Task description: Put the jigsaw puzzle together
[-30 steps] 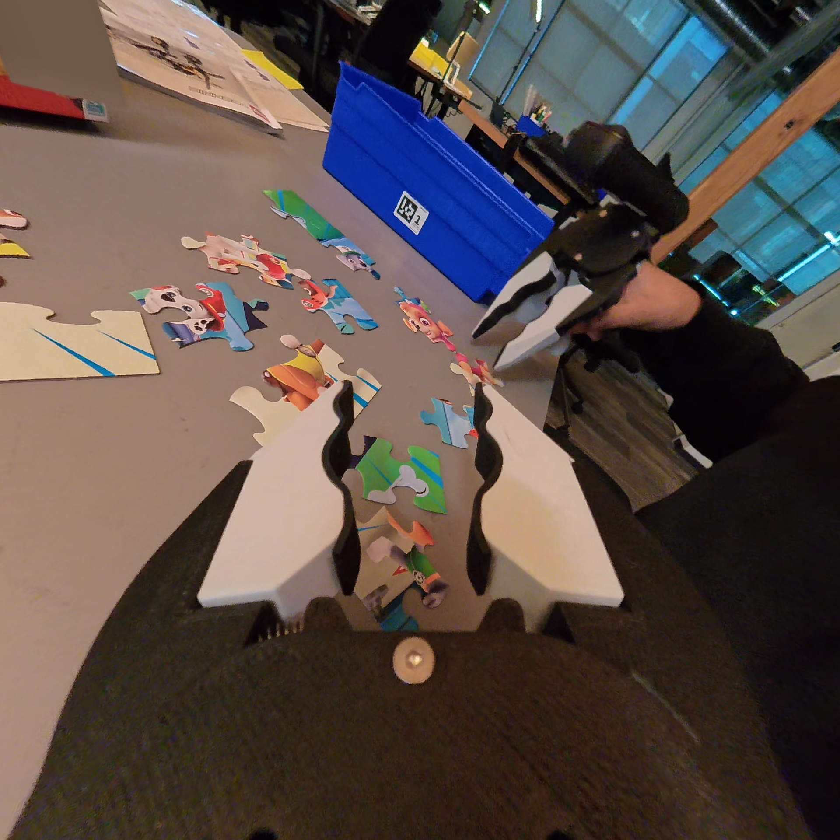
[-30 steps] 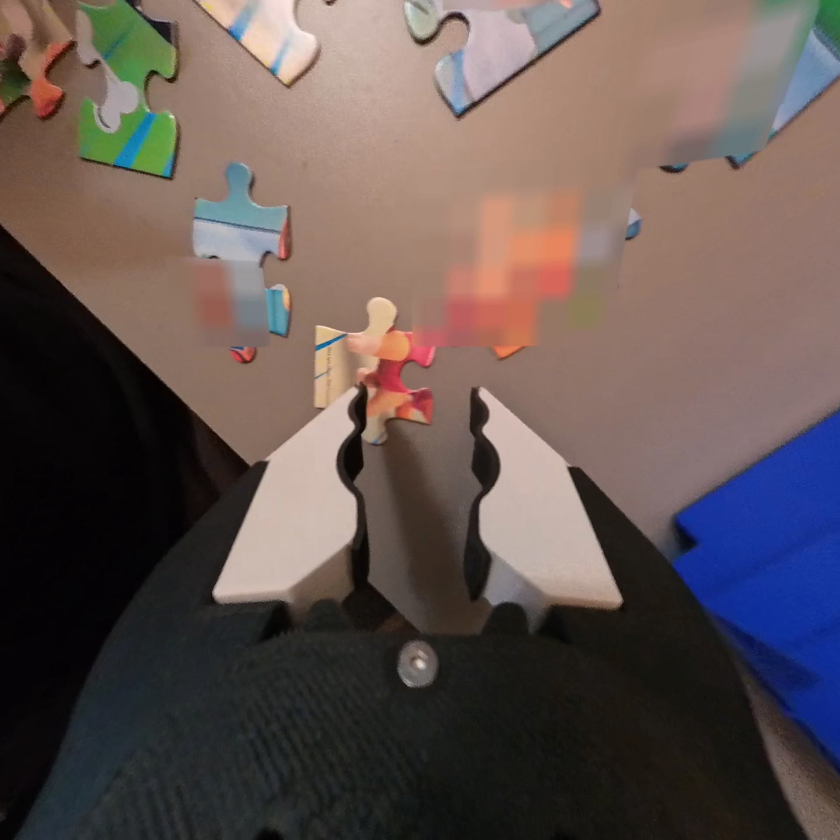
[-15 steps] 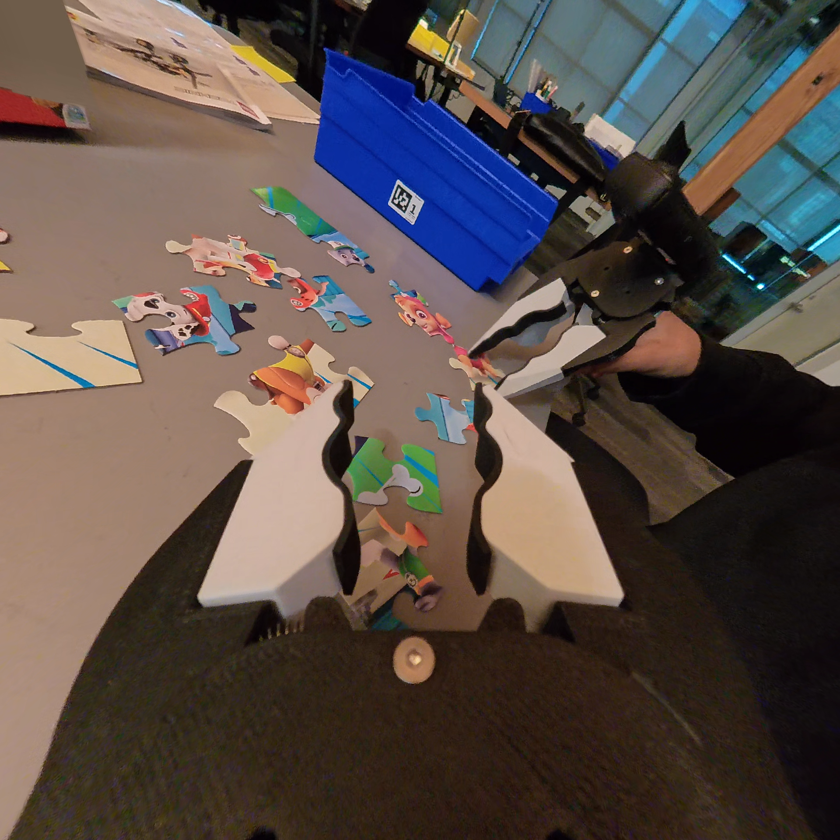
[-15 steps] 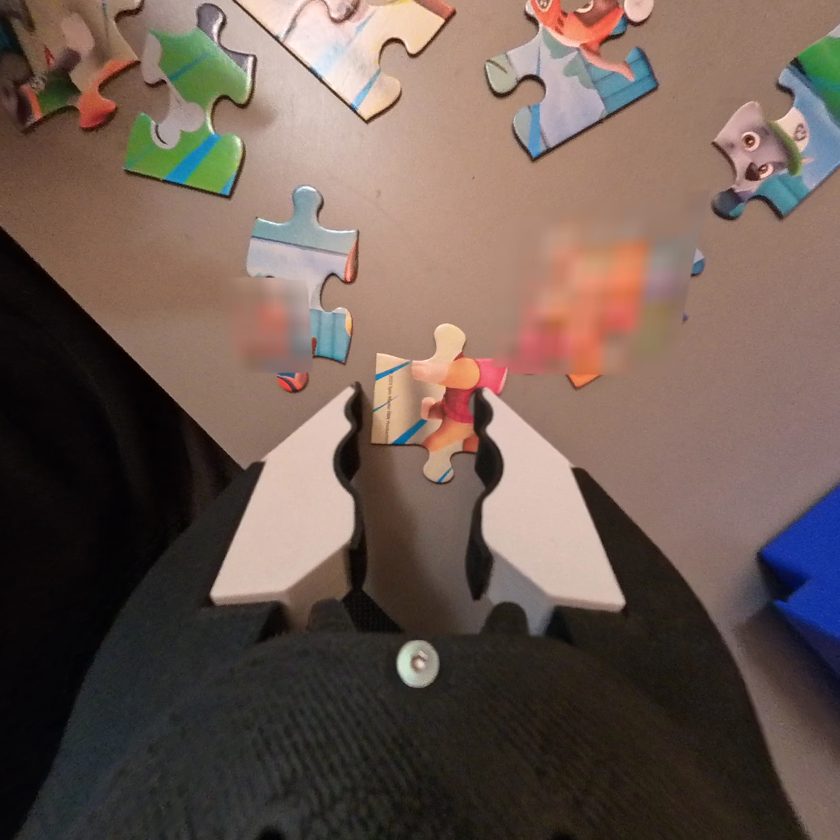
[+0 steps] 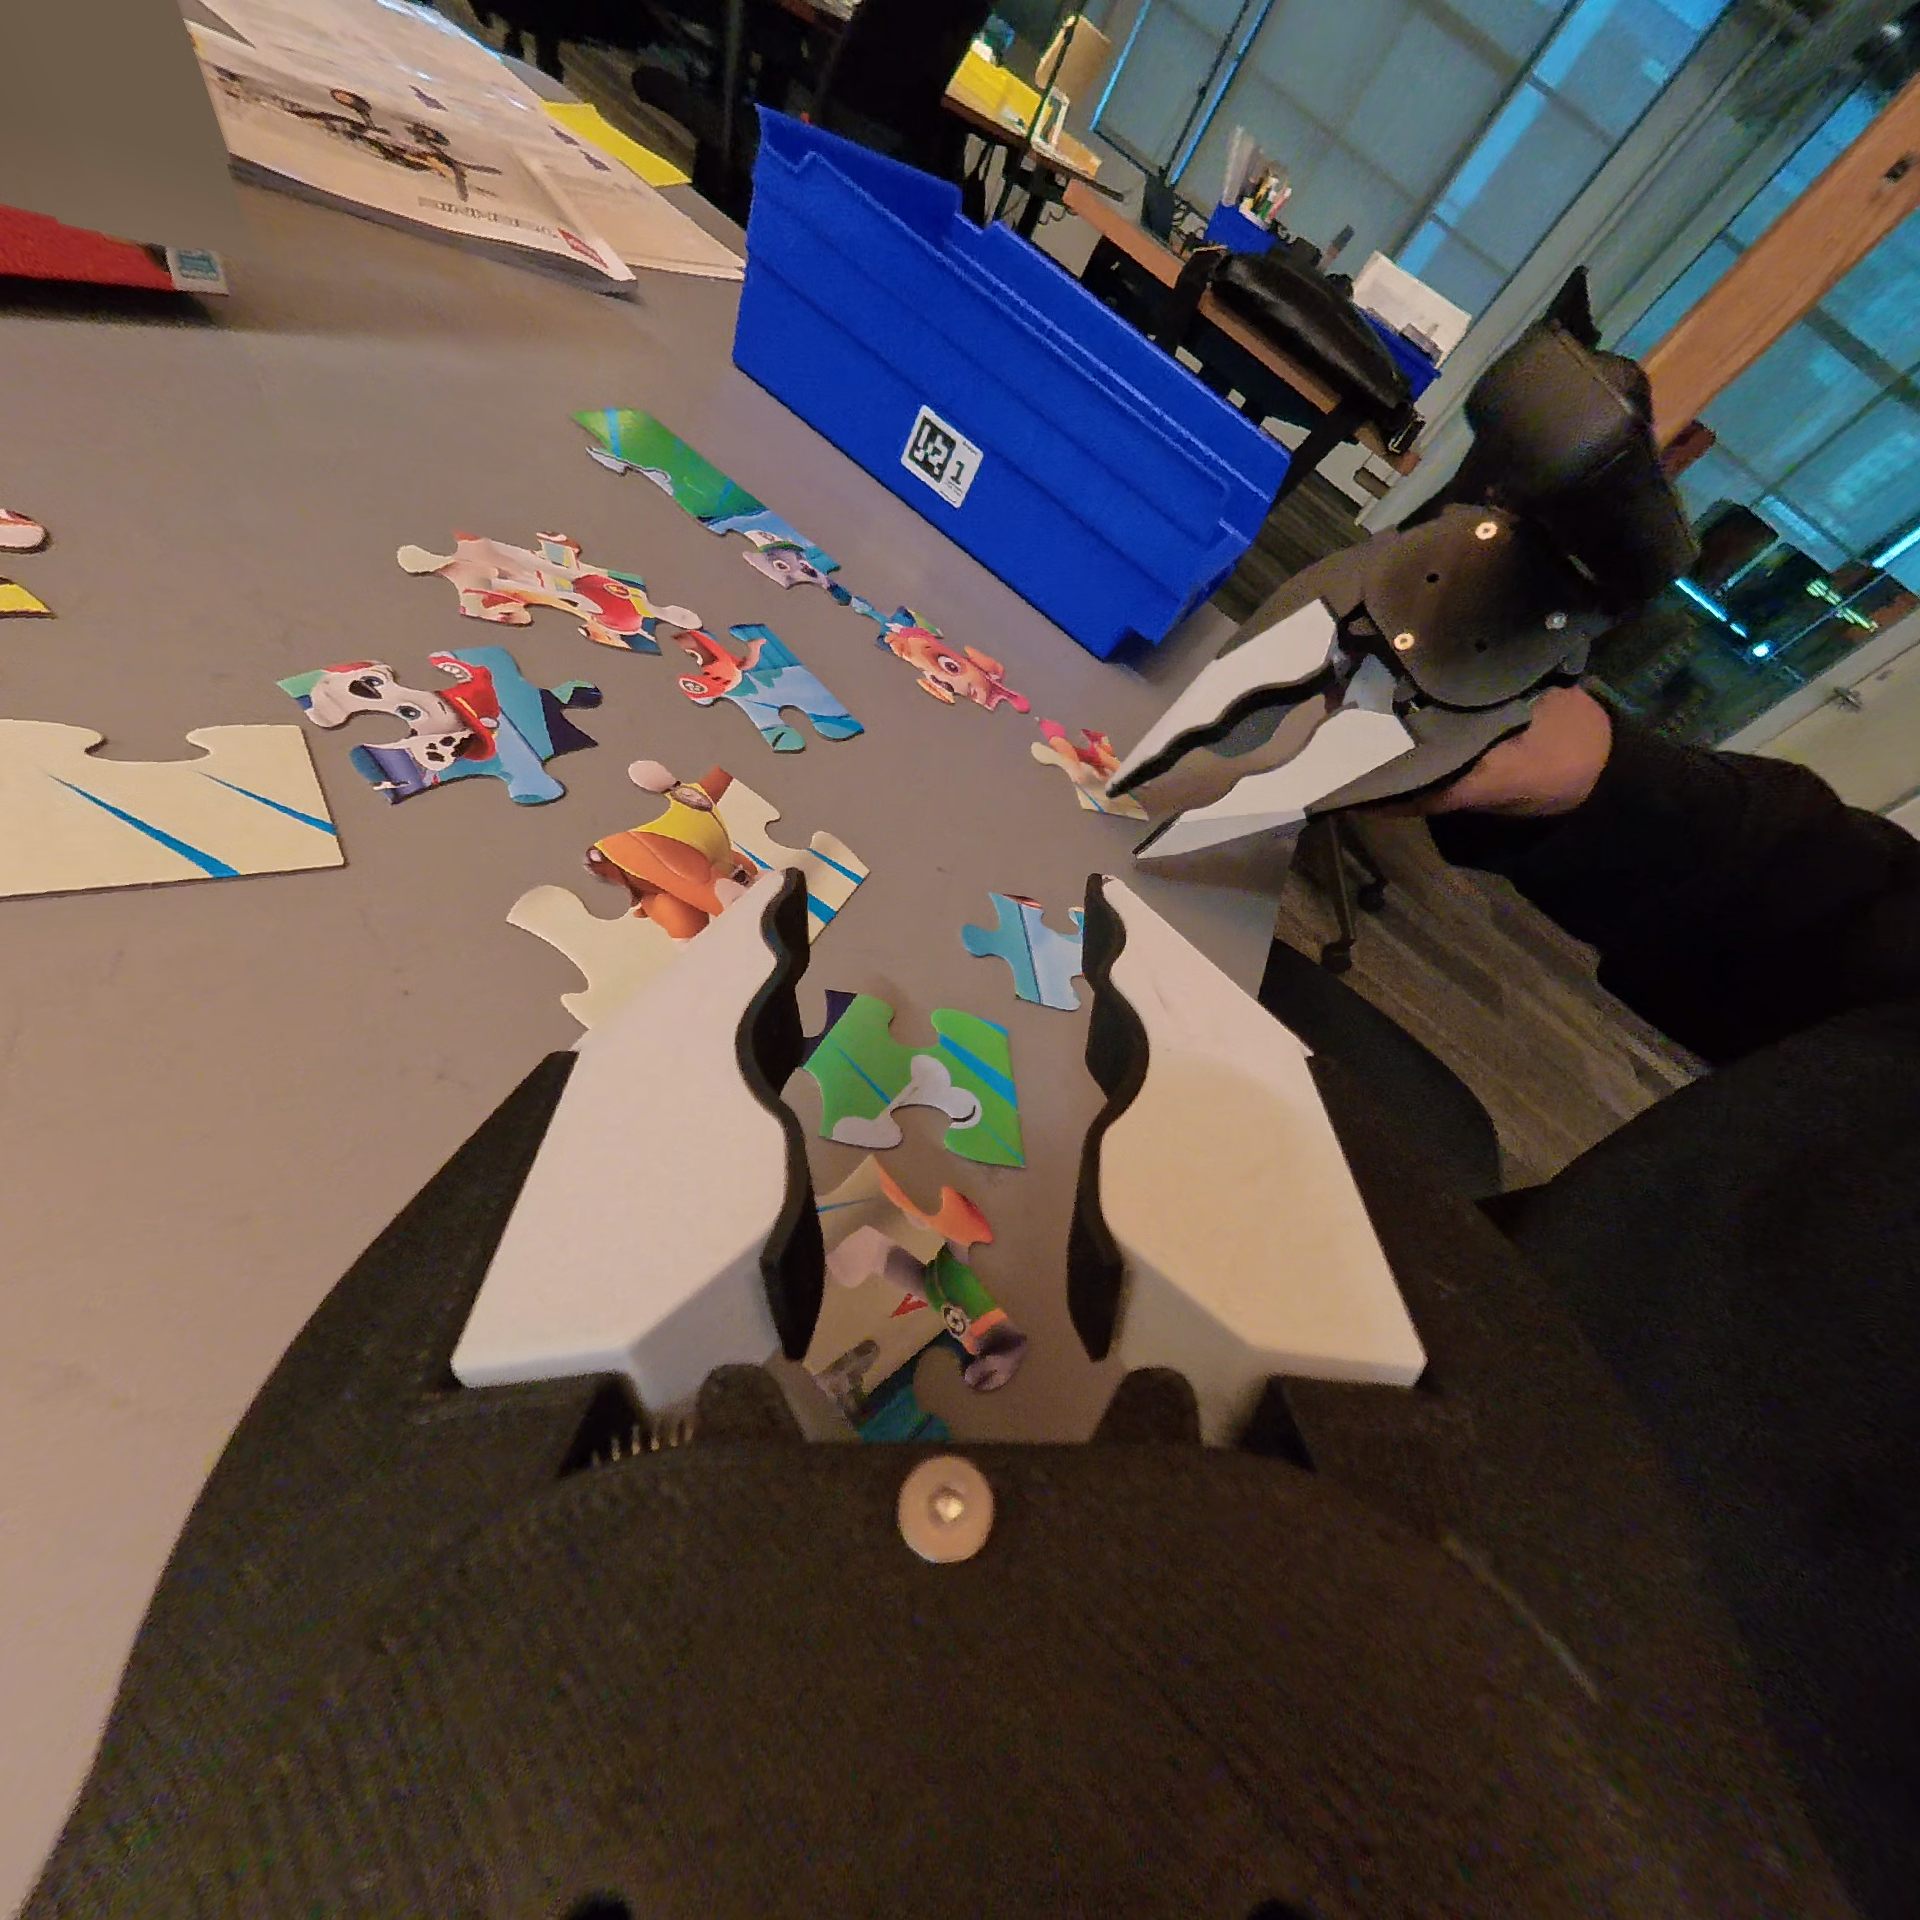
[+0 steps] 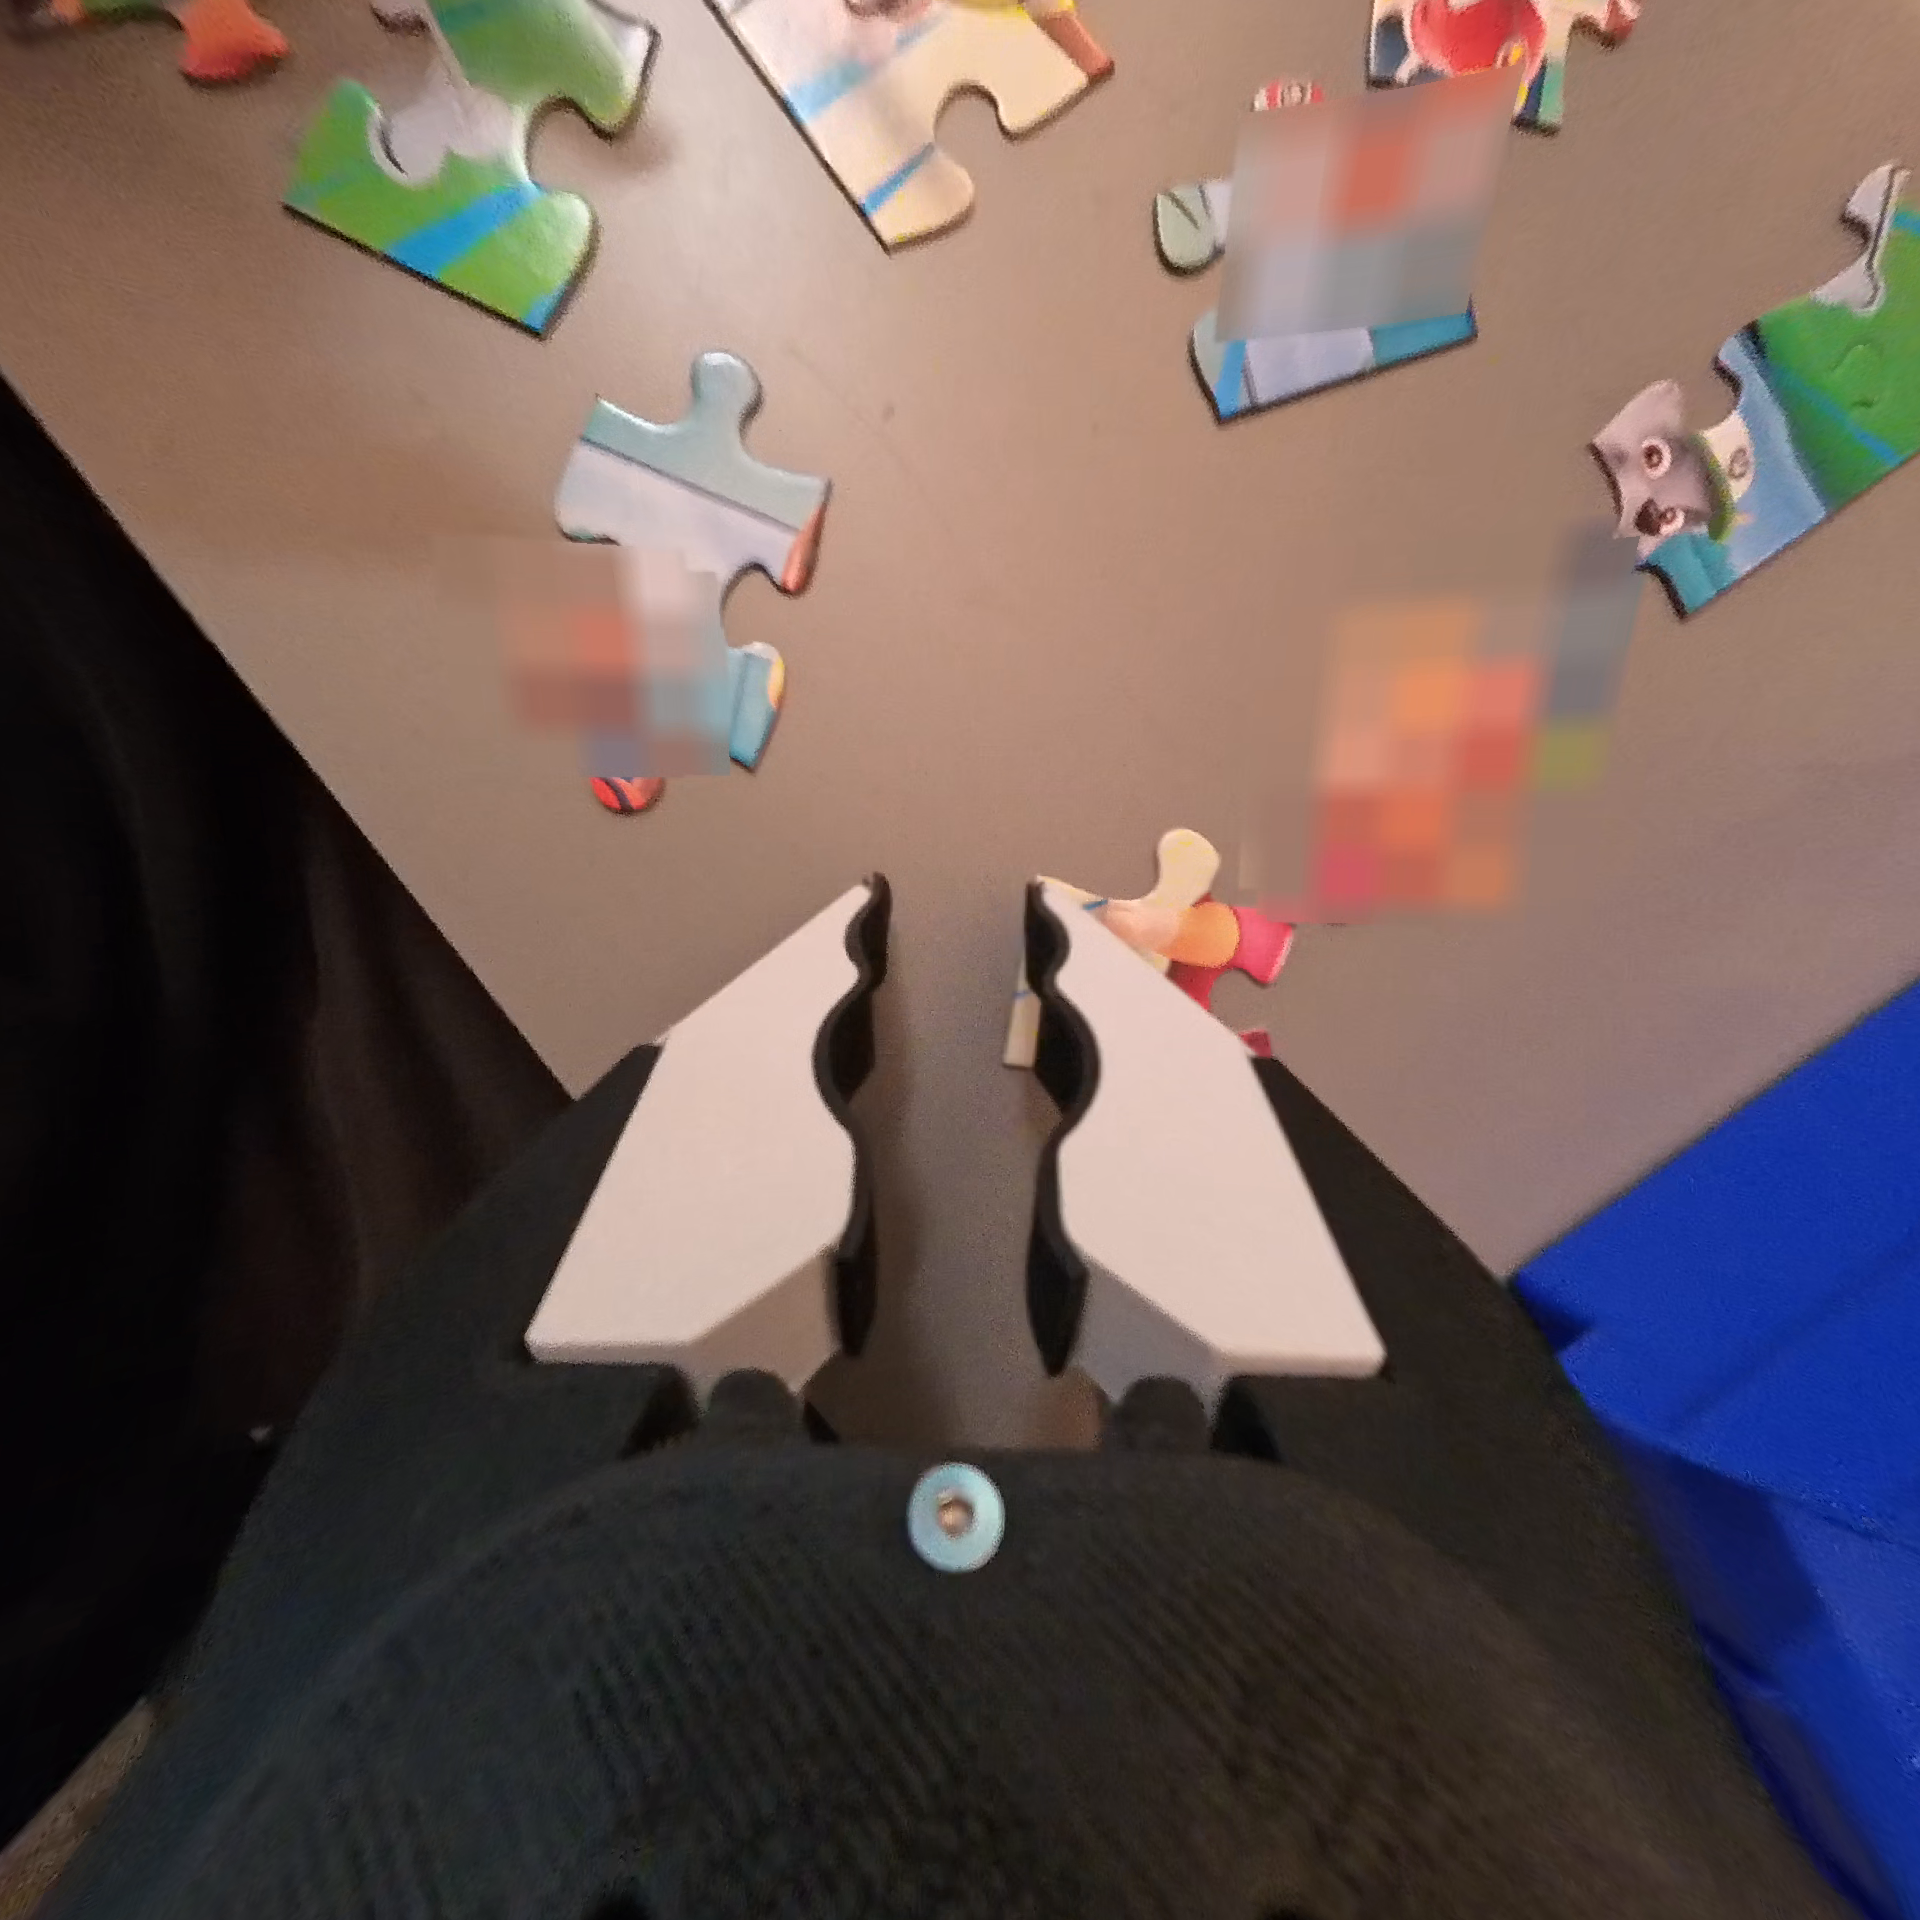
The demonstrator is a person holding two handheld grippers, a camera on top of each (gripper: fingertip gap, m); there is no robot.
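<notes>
Left wrist view: the left gripper (image 5: pixel 935 904) hangs low over a grey table (image 5: pixel 208 1039) with its jaws wide apart and nothing gripped. A green piece (image 5: pixel 914 1081) and a dog piece (image 5: pixel 914 1278) lie flat under the gap, neither touched by a pad. A pale-blue piece (image 5: pixel 1023 951) lies just beside the right fingertip, and an orange-yellow piece (image 5: pixel 675 862) is partly behind the left finger. More pieces are scattered farther off, w/ a blue bin (image 5: pixel 987 395) at the far edge and booklets (image 5: pixel 436 135) beyond. The right gripper (image 5: pixel 1127 821), held by a hand (image 5: pixel 1527 748), is down at the table edge, upper fingertip at a small pink piece (image 5: pixel 1075 753). Can't tell if it presses on it.

Right wrist view: the right gripper's jaws are partly apart, w/ only bare table in the gap, so nothing is held. The pink piece (image 6: pixel 1226 935) lies flat near the table edge, half hidden under the right finger (image 6: pixel 1164 1122), outside the gap. It's small, pink-orange w/ a cream knob. The pale-blue piece lies up-left and well apart, the bin at right.
</notes>
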